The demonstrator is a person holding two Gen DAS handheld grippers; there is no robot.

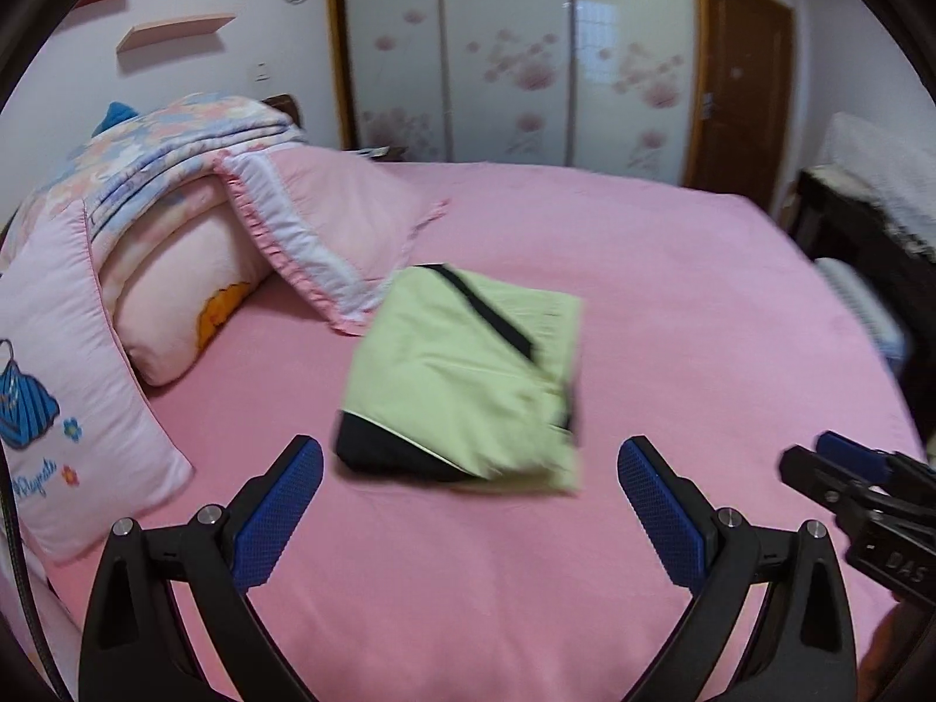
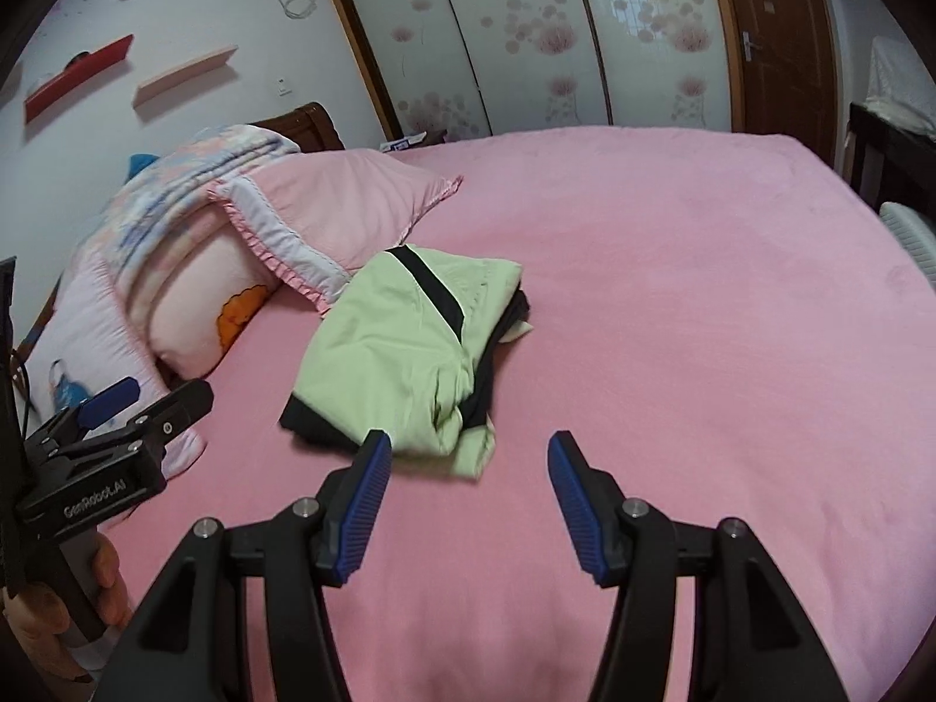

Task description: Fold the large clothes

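Note:
A folded light-green garment with black trim [image 1: 462,374] lies flat on the pink bed sheet [image 1: 673,304], near the pillows. My left gripper [image 1: 471,447] hovers above and in front of it, jaws spread wide, nothing between the blue pads [image 1: 281,515]. My right gripper [image 2: 471,437] is also open and empty, raised over the near edge of the garment [image 2: 392,362]. Each gripper shows in the other's view: the right one [image 1: 830,462] at the right edge, the left one [image 2: 134,403] at the left edge, with a hand [image 2: 70,602] on its grip.
Pink pillows [image 1: 327,222] and a folded floral quilt [image 1: 181,140] are piled at the bed's left side. A wardrobe with flowered sliding doors [image 1: 515,52] and a brown door [image 1: 743,88] stand behind. Dark furniture [image 1: 866,234] sits beyond the right bed edge.

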